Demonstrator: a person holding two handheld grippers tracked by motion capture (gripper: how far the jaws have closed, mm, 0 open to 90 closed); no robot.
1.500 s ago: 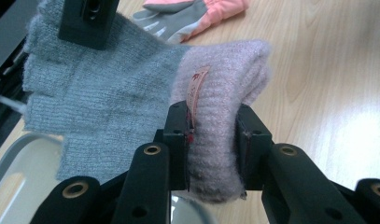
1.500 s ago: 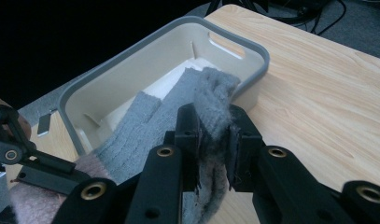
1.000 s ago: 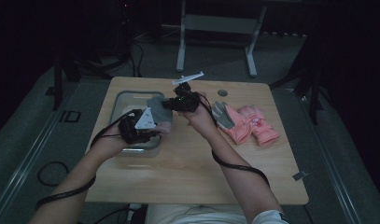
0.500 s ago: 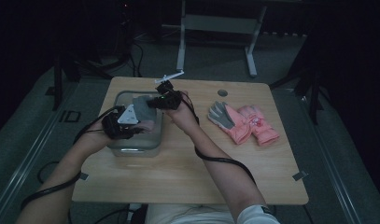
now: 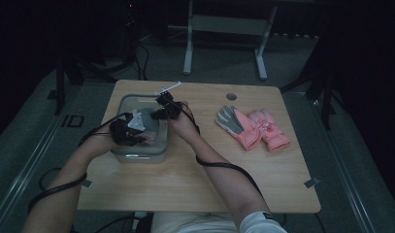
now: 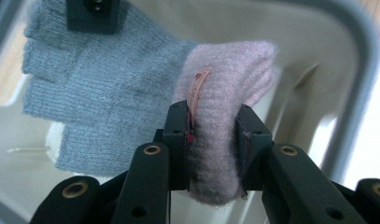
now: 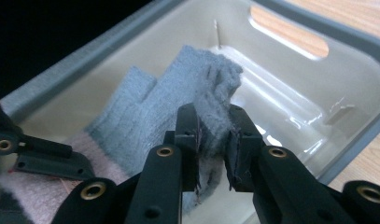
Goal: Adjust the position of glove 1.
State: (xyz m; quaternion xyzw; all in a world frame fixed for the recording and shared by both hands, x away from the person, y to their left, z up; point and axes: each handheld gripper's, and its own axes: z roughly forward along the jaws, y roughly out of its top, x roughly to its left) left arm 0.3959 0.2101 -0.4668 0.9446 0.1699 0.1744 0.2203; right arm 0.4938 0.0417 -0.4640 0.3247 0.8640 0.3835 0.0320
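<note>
Left gripper (image 6: pixel 211 140) fingers pinch the pink cuff of a grey fingerless glove (image 6: pixel 99 88); right gripper (image 7: pixel 214 140) fingers clamp its finger end. The glove hangs inside the bin (image 5: pixel 122 104) near the worktop's (image 5: pixel 195 179) left edge, its underside hidden.

A dim lab or recording studio: one wooden table (image 5: pixel 195 184) stands on grey carpeted floor (image 5: pixel 35 160) with a floor rail (image 5: pixel 20 194) beside it, cables (image 5: pixel 141 53) trailing into the dark and a metal stand (image 5: pixel 224 29) behind (no household furniture close by).
</note>
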